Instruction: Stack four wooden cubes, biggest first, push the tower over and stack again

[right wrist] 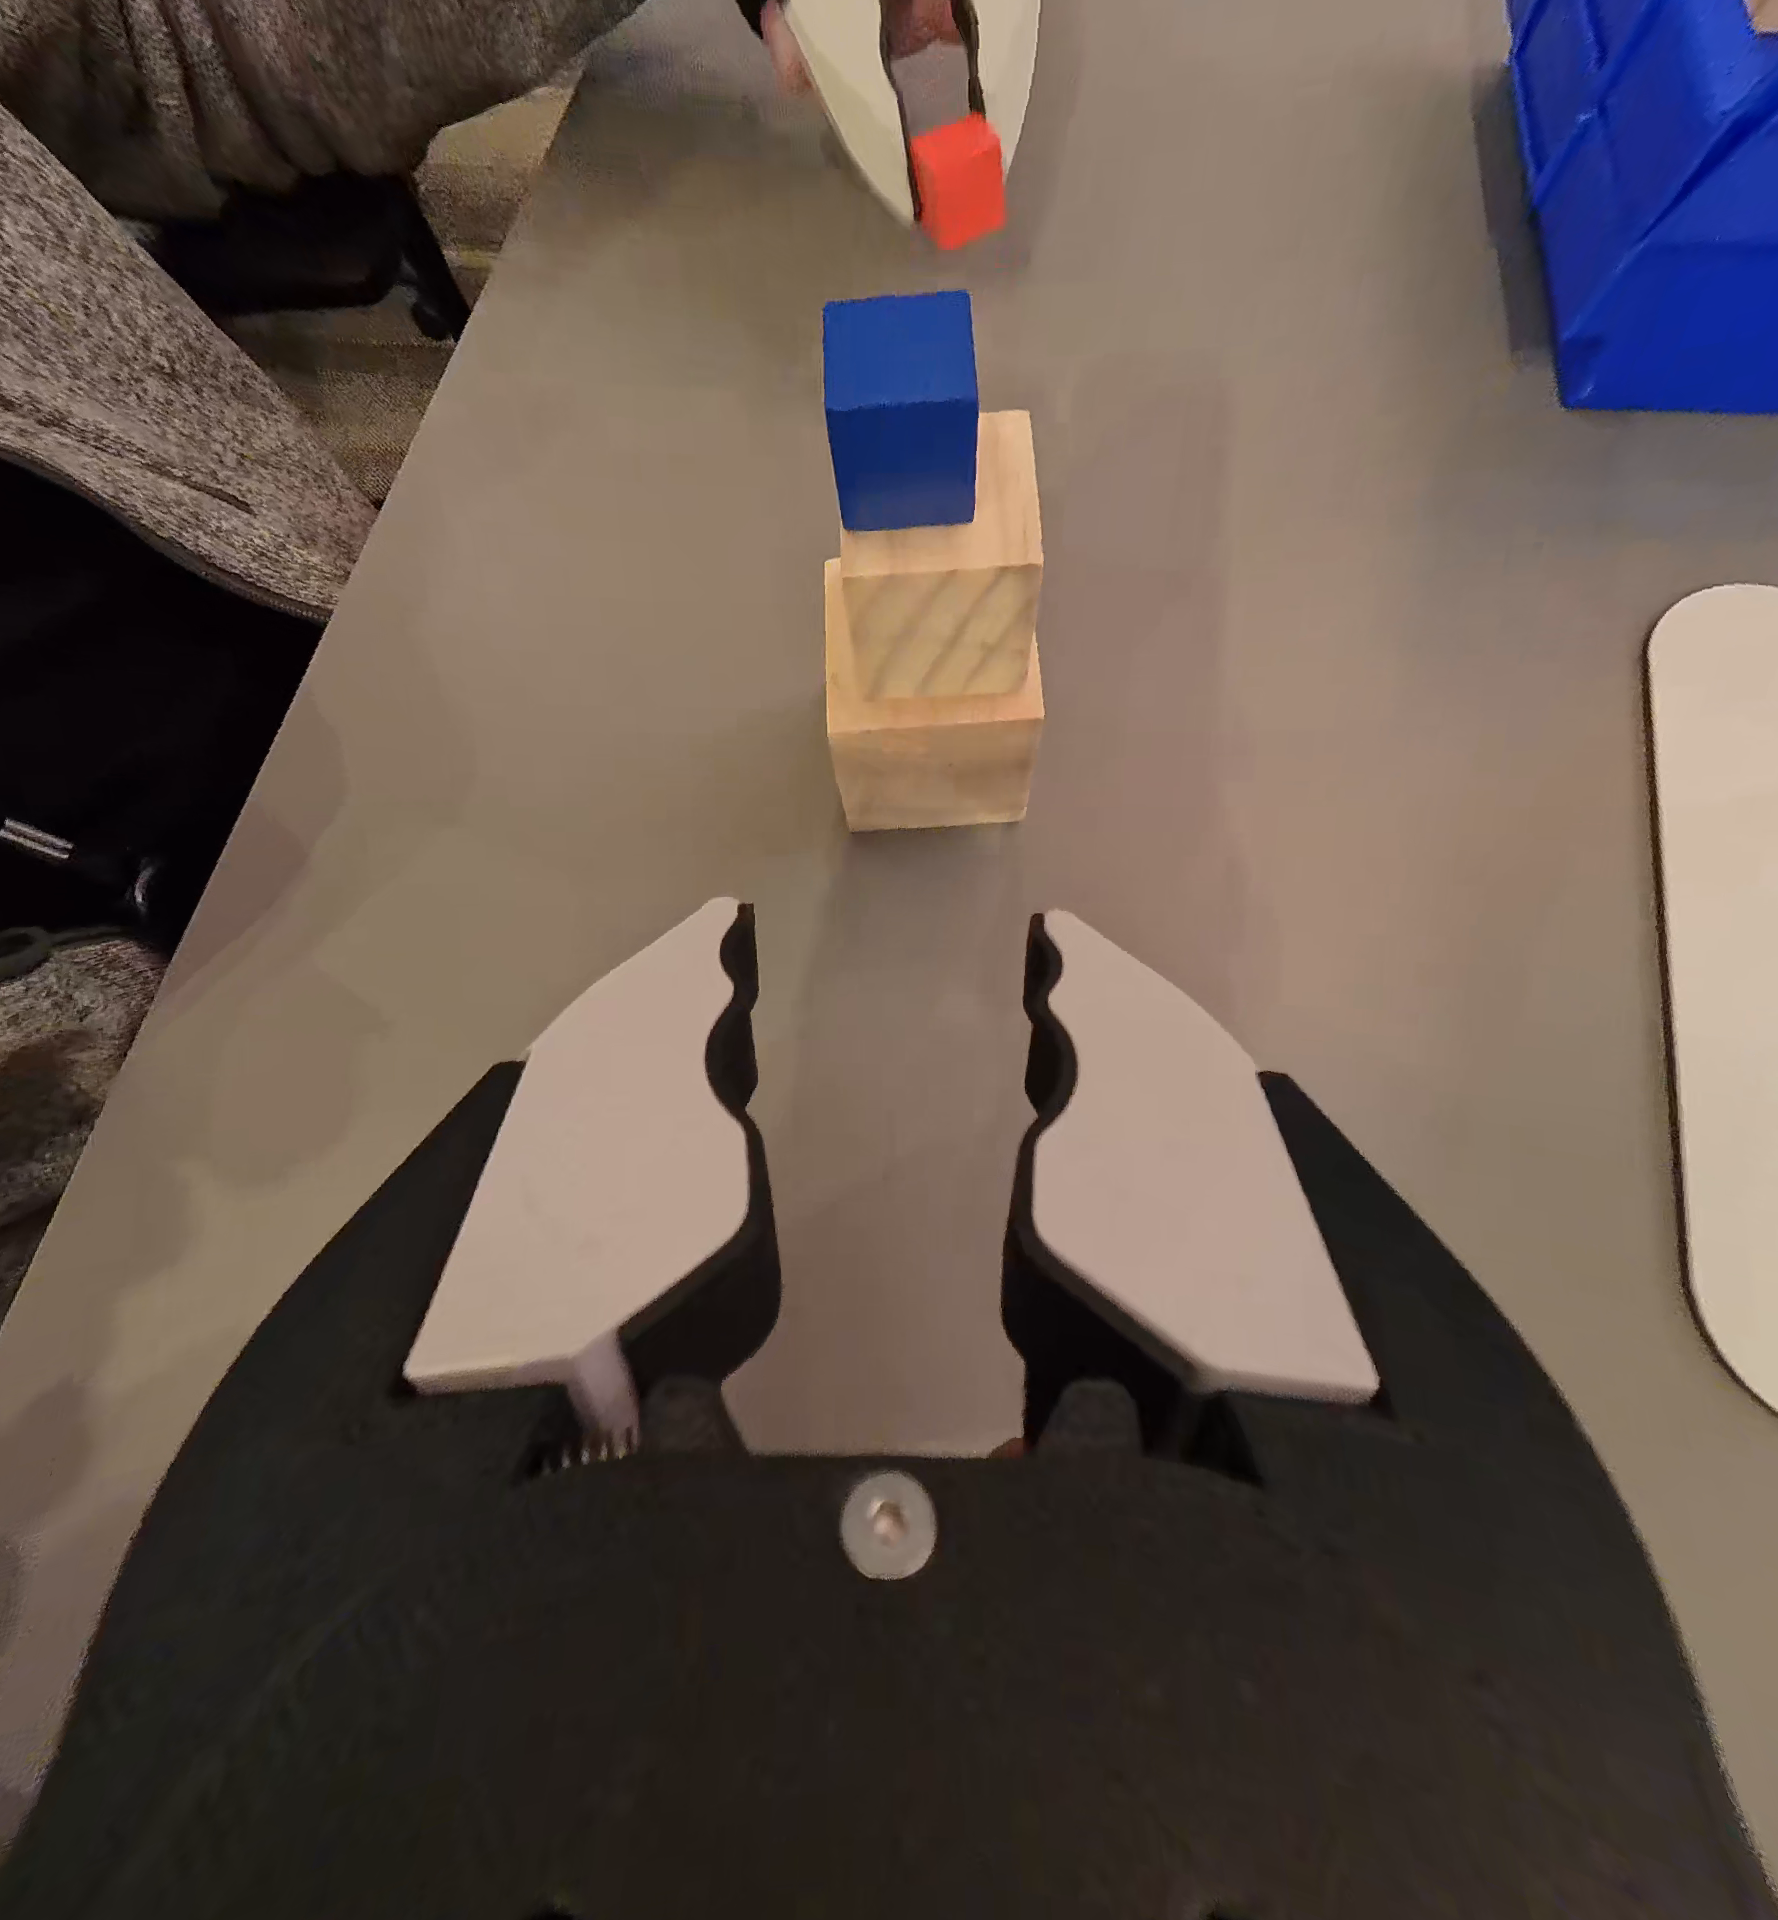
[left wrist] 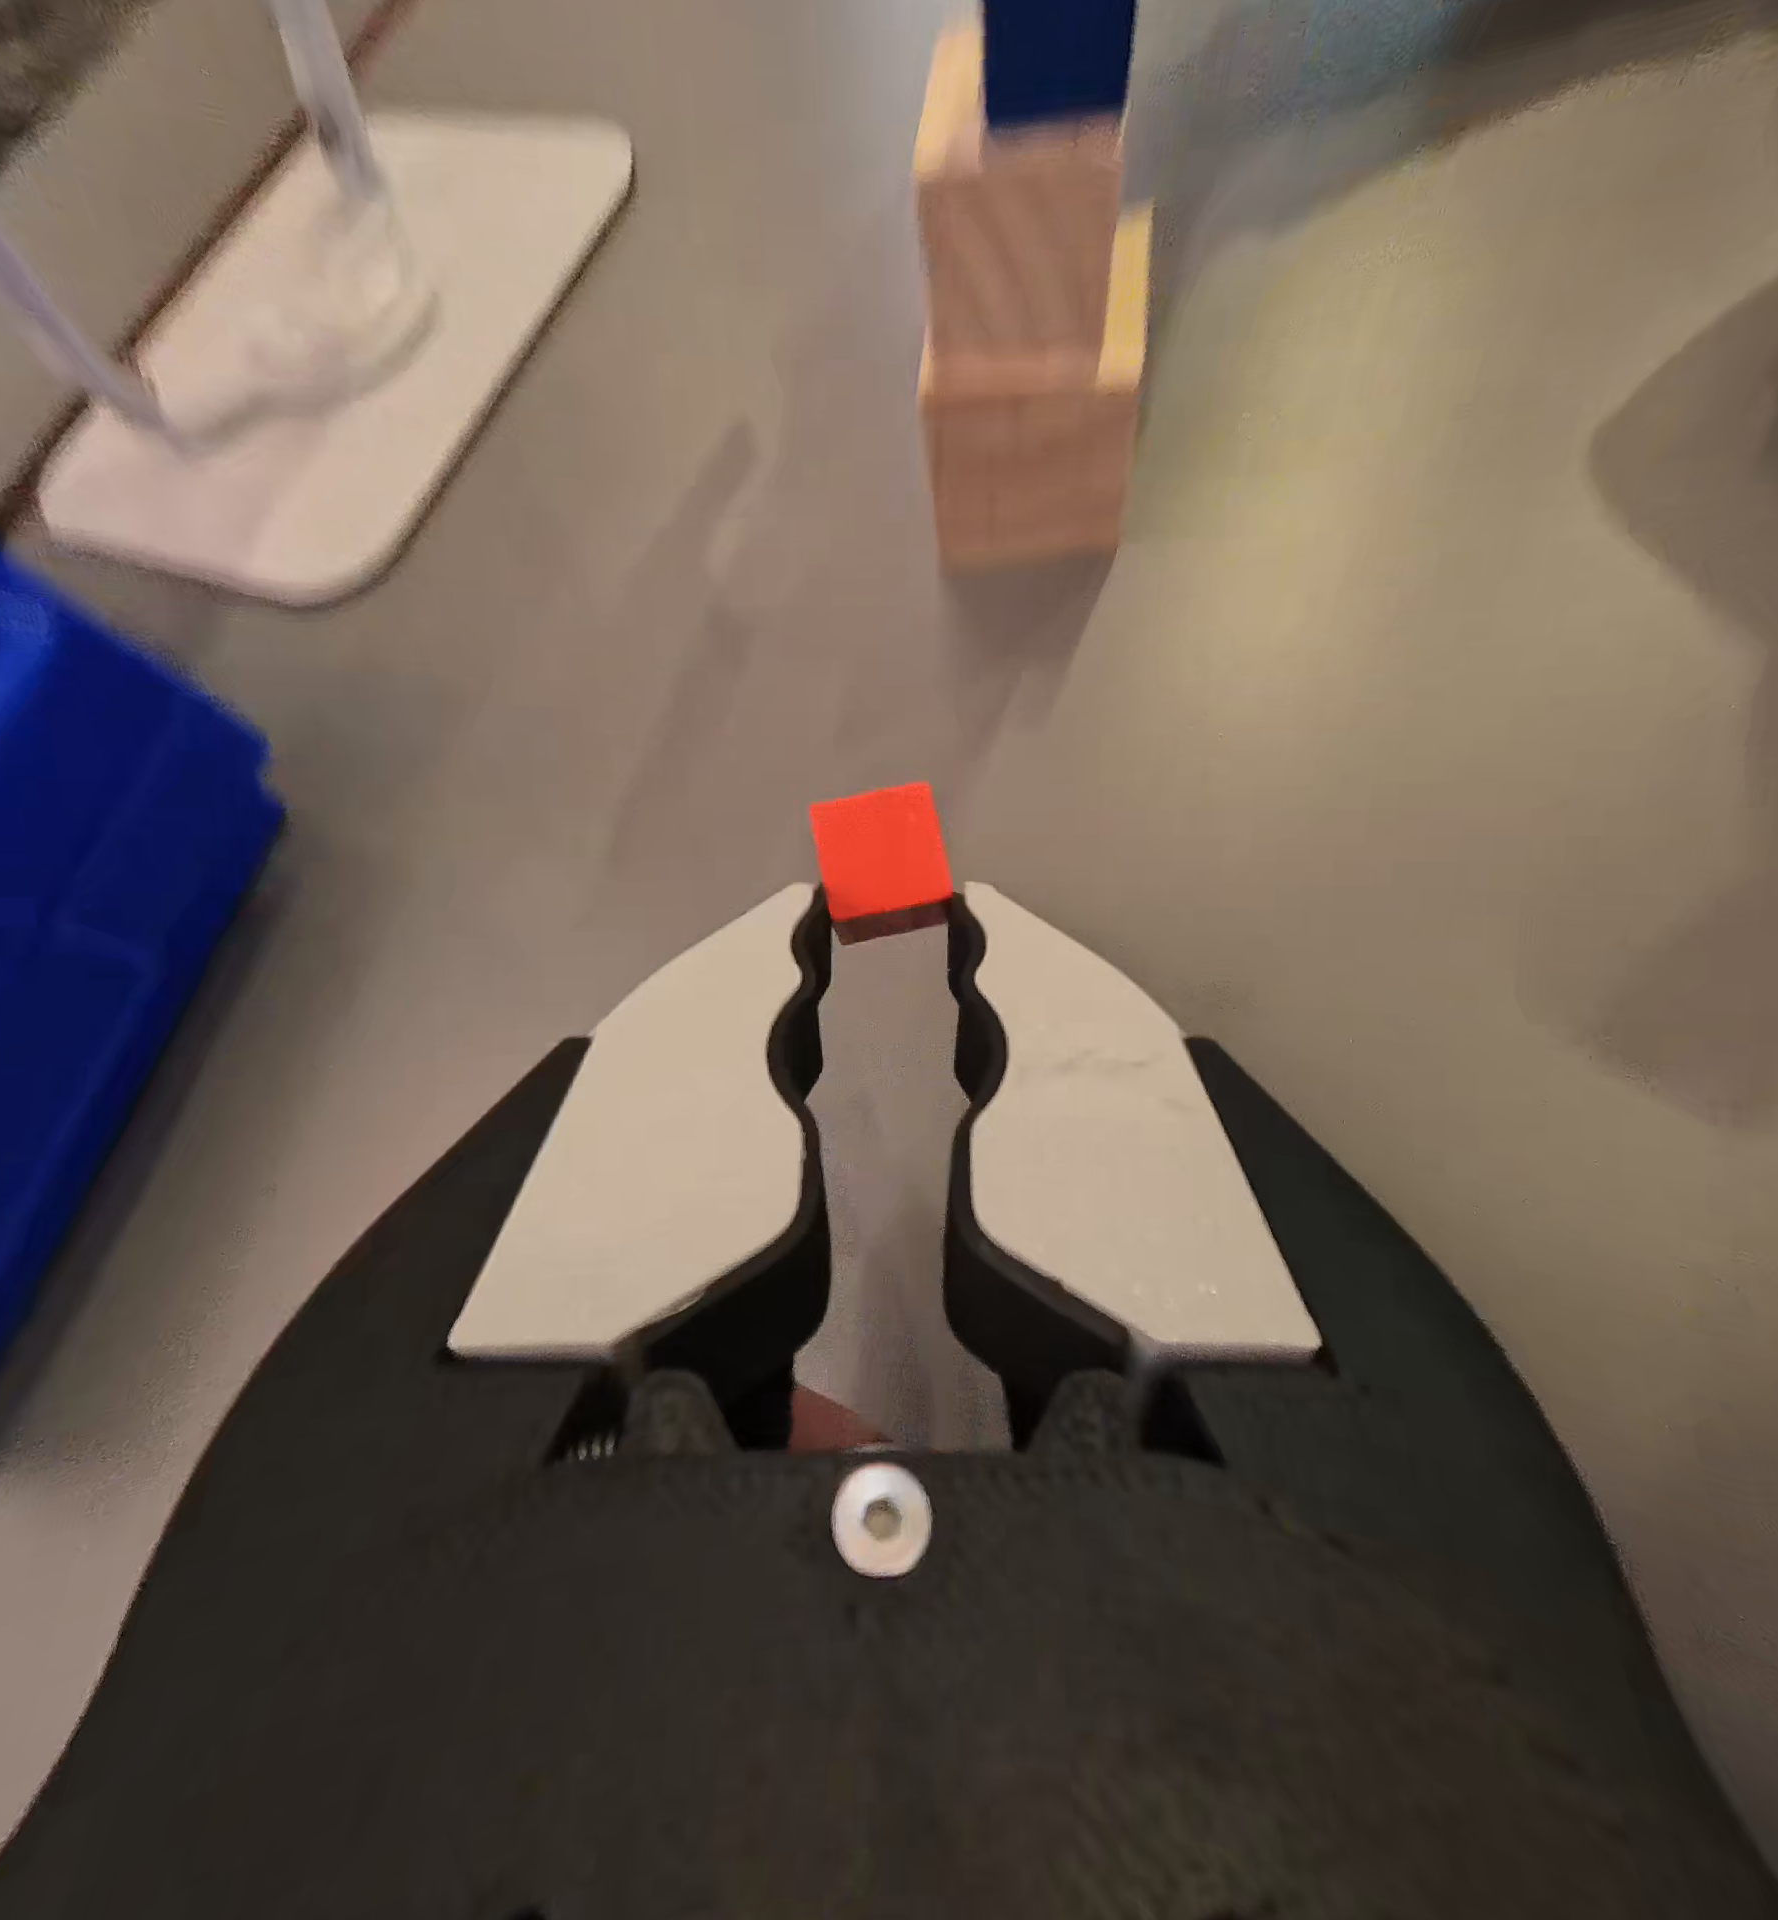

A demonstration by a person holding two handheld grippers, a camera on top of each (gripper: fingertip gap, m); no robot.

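A tower of three cubes stands on the grey table: a large plain wooden cube [right wrist: 932, 764] at the bottom, a smaller plain wooden cube [right wrist: 942, 623] on it, and a blue cube [right wrist: 900, 410] on top. The tower also shows blurred in the left wrist view, where the bottom cube [left wrist: 1030, 457] is nearest and the blue cube [left wrist: 1056, 57] is cut off by the top edge. My left gripper [left wrist: 883, 904] is shut on a small red cube [left wrist: 877, 850] at its fingertips, held in the air short of the tower; it also shows in the right wrist view [right wrist: 952, 177] beyond the tower. My right gripper [right wrist: 890, 920] is open and empty, just in front of the tower.
A blue plastic bin [left wrist: 64, 987] sits at the left of the left wrist view and at the top right of the right wrist view [right wrist: 1695, 208]. A white flat base plate [left wrist: 365, 343] with a clear stand lies nearby [right wrist: 1768, 987]. A person's grey sleeve [right wrist: 116, 312] is at the table's edge. The grippers' ends are close to 25 centimetres from one another.
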